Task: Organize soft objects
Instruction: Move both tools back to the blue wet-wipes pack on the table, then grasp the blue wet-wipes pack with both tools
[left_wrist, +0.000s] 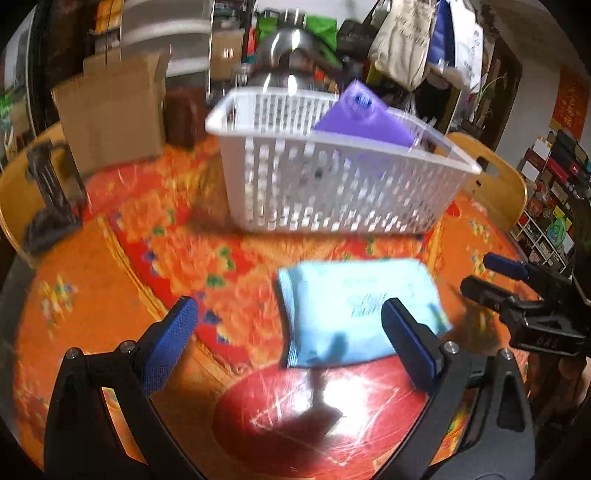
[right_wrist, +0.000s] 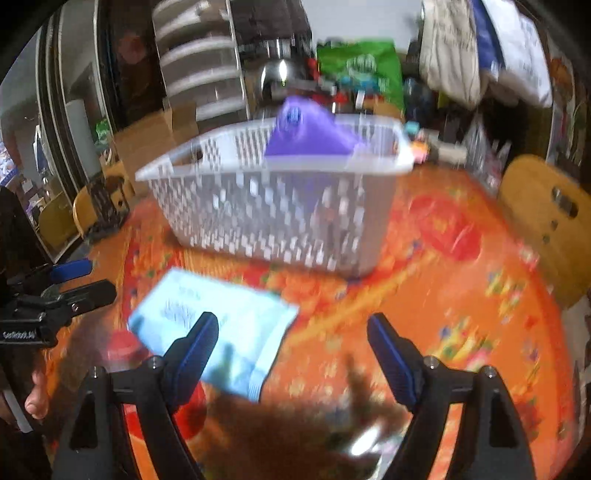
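A light blue soft pack lies flat on the orange patterned tablecloth, in front of a white perforated basket. A purple soft pack leans inside the basket at its right end. My left gripper is open and empty, with the blue pack just ahead between its fingers and towards the right one. My right gripper is open and empty; the blue pack lies ahead by its left finger. The basket and purple pack show beyond. Both views are blurred.
A cardboard box stands at the back left of the table beside a dark brown object. A black stand sits at the left edge. Wooden chair backs ring the table. Clutter and hanging bags fill the background.
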